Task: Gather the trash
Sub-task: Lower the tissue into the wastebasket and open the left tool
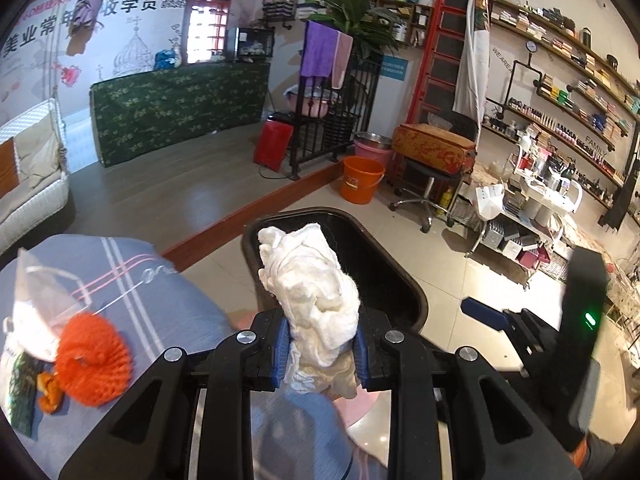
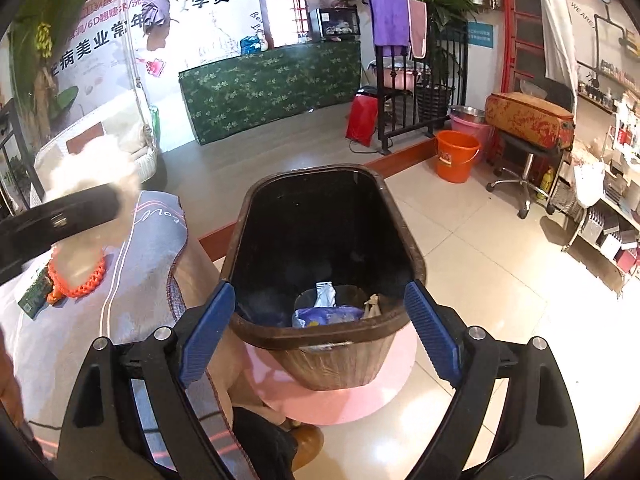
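Left wrist view shows the left gripper pinching a crumpled white tissue wad just before the dark trash bin, while the right gripper hangs spread wide and empty above the bin's near rim.

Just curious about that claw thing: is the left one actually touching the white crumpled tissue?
Touching. In the left wrist view, both blue pads of the left gripper press against the white tissue wad.
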{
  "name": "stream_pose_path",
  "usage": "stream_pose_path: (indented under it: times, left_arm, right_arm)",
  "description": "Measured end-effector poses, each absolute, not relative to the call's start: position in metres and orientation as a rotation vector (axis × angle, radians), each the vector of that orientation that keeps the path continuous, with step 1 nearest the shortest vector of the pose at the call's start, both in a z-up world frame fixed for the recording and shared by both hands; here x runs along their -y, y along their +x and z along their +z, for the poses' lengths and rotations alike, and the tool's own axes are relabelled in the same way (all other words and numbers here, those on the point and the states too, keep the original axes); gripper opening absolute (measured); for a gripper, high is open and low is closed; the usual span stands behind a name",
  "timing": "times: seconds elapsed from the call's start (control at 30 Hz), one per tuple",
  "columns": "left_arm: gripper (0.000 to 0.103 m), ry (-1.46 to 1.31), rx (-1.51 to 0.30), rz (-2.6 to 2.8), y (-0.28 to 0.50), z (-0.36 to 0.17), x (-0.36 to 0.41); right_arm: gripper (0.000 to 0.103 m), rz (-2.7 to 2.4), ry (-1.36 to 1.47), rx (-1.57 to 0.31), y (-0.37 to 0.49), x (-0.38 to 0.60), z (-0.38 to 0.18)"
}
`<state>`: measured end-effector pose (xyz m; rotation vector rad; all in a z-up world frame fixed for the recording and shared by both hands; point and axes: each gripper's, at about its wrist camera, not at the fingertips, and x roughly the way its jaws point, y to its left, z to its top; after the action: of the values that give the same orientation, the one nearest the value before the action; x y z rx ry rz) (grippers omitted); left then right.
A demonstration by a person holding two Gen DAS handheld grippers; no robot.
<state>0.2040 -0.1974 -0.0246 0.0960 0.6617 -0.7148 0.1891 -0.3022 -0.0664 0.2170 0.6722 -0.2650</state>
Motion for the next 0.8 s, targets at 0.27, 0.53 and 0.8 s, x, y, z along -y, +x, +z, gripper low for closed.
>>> stream_pose_path:
  times: [0.27, 0.53, 0.8]
  left_arm:
    - [0.026, 0.133, -0.691, -0.758, 0.222, -0.035, 0.233]
    - [0.026, 0.151, -0.777, -0.792, 0.246, -0.051, 0.262]
    - [0.075, 0.153, -0.790, -0.718, 0.258, -0.063, 0.271]
  right_arm:
    - [0.086, -0.293, 0.224, -0.655, 0.167, 0.309, -0.069]
    - [0.086, -0.308, 0.267, -0.658, 0.154, 0.323, -0.075]
    - [0.086, -0.318, 0.282, -0.695, 0.151, 0.331, -0.084]
